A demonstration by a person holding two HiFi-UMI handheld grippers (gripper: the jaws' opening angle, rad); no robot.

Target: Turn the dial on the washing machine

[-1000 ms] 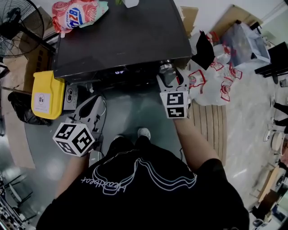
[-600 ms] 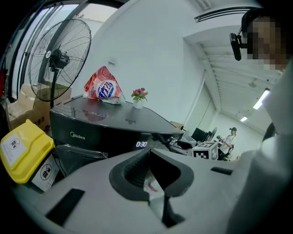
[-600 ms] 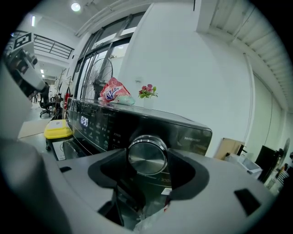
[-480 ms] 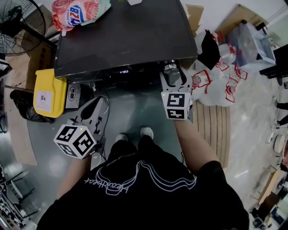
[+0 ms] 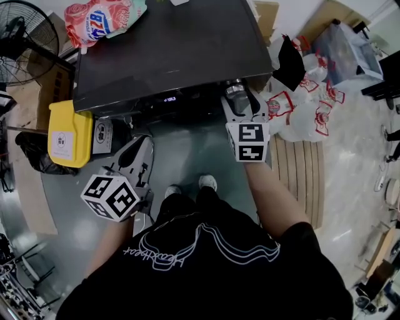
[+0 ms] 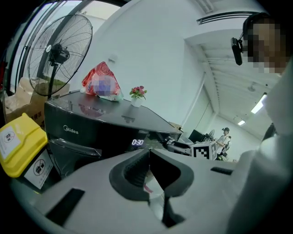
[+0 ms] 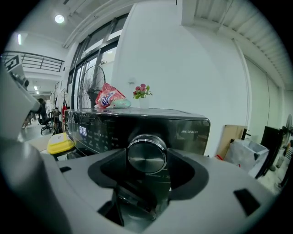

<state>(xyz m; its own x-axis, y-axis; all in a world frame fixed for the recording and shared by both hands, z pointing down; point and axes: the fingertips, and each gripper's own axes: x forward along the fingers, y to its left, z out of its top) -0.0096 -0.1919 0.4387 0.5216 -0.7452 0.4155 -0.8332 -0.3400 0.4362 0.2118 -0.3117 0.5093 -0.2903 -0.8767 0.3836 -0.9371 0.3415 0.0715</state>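
dial (image 7: 146, 154) on midea washing machine (image 6: 87, 125) showing 0:30 is grasped by right claw (image 7: 146, 159); left claw (image 6: 149, 154) clenched.

Glossy black box-shaped washing machine (image 5: 169, 50), with pale blue-white digits lit on its front. Round brushed-silver metal dial (image 7: 146, 154) on that front. Left of the machine: yellow plastic container (image 5: 70, 133), white label. On the machine's top: red, pink and white plastic bag (image 5: 100, 19), blue print. Left gripper (image 5: 139, 145) and right gripper (image 5: 237, 100): grey, each with a black-and-white square-marker cube.
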